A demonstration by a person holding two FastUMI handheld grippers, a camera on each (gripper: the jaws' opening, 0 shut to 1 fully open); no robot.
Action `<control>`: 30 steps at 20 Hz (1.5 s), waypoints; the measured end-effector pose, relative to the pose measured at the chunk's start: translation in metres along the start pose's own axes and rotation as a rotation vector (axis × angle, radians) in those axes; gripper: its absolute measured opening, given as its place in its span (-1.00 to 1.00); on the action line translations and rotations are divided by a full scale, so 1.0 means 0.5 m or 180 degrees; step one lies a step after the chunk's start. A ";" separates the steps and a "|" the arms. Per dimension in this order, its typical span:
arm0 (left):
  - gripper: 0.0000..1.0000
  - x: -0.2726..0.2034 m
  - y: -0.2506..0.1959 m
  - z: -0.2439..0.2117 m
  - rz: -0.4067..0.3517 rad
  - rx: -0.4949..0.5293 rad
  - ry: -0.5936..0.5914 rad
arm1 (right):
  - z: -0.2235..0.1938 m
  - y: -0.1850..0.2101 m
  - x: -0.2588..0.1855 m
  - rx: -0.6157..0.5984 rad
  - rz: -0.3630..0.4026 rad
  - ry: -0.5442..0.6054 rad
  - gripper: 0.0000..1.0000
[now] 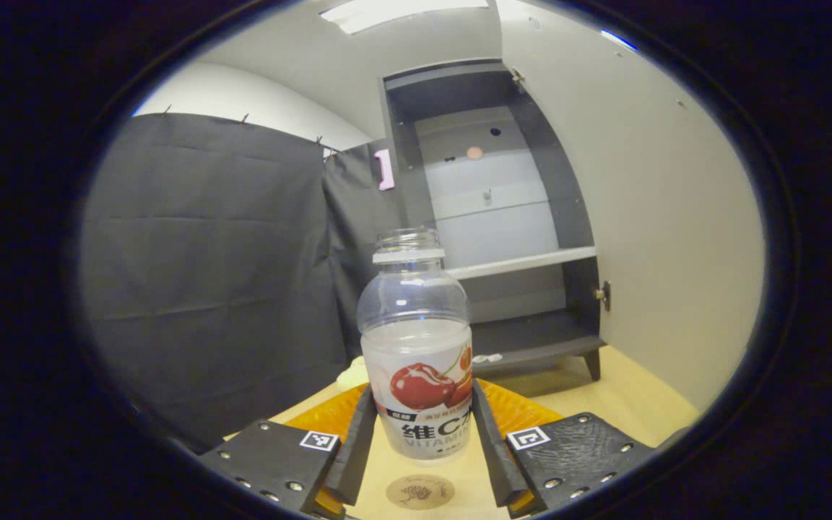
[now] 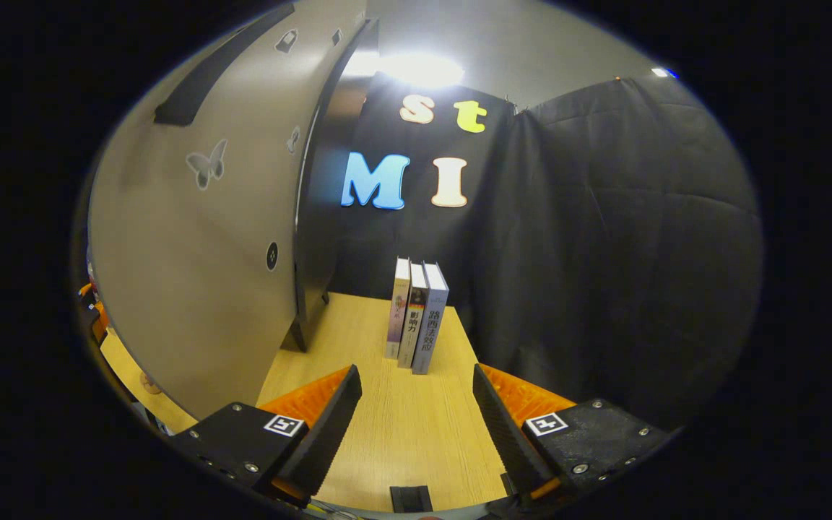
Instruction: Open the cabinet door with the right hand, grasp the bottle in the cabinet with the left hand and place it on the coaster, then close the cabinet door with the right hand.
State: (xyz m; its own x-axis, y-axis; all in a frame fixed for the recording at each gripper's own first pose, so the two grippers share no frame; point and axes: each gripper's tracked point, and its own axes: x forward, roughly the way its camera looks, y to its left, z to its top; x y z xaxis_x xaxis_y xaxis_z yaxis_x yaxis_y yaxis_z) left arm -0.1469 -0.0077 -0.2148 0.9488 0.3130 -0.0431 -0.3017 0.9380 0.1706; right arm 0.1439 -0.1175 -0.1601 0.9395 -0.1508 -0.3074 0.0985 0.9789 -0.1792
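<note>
Bottle (image 1: 417, 347): clear plastic, uncapped, cherry-printed label, held upright between the left gripper (image 1: 419, 451) fingers, both pressing its lower sides. Nearer than it, a round coaster (image 1: 419, 492) lies on the bench (image 1: 625, 397). Right gripper (image 2: 416, 419) fingers stand apart, books (image 2: 416, 318) beyond them.

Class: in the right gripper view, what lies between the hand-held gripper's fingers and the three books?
Bare wooden table lies between the hand-held gripper and the books, in the right gripper view.

Bottle (image 1: 419, 354) base hidden between left claw (image 1: 419, 451) fingers; coaster (image 1: 419, 492) partly cut off at picture's edge
</note>
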 end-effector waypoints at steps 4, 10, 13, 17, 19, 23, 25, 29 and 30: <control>0.39 0.001 0.027 -0.171 0.0211 -0.0204 0.0233 | -0.114 -0.005 0.015 -0.0169 -0.0077 0.0467 0.92; 0.39 0.017 0.042 -0.244 0.0351 -0.0301 0.0063 | -0.153 0.040 0.026 -0.0588 0.0130 0.0556 0.92; 0.41 0.021 0.041 -0.253 0.0303 -0.0362 0.0035 | -0.148 0.071 0.037 -0.0586 0.0219 0.0590 0.92; 0.46 0.035 0.039 -0.270 0.0231 -0.0367 0.0151 | -0.128 0.111 0.046 -0.0695 0.0356 0.0535 0.92; 0.48 0.027 0.041 -0.250 0.0246 -0.0425 0.0083 | -0.124 0.120 0.044 -0.0692 0.0397 0.0508 0.92; 0.61 0.027 0.033 -0.224 0.0181 -0.0591 -0.0119 | -0.137 0.127 0.041 -0.0646 0.0429 0.0573 0.92; 0.60 0.023 0.038 -0.217 0.0164 -0.0562 -0.0131 | -0.132 0.127 0.038 -0.0637 0.0433 0.0562 0.92; 0.70 0.022 0.043 -0.194 0.0147 -0.0464 -0.0163 | -0.126 0.130 0.034 -0.0580 0.0455 0.0537 0.92; 0.60 0.022 0.045 -0.189 0.0159 -0.0455 -0.0180 | -0.125 0.129 0.034 -0.0573 0.0452 0.0536 0.92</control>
State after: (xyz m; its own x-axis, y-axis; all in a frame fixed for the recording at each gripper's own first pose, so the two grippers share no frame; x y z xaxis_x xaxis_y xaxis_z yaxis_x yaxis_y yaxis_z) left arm -0.1522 0.0306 -0.3047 0.9348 0.3546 0.0180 -0.3550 0.9344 0.0292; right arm 0.1458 -0.0655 -0.2352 0.8705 -0.0496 -0.4896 -0.1041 0.9538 -0.2818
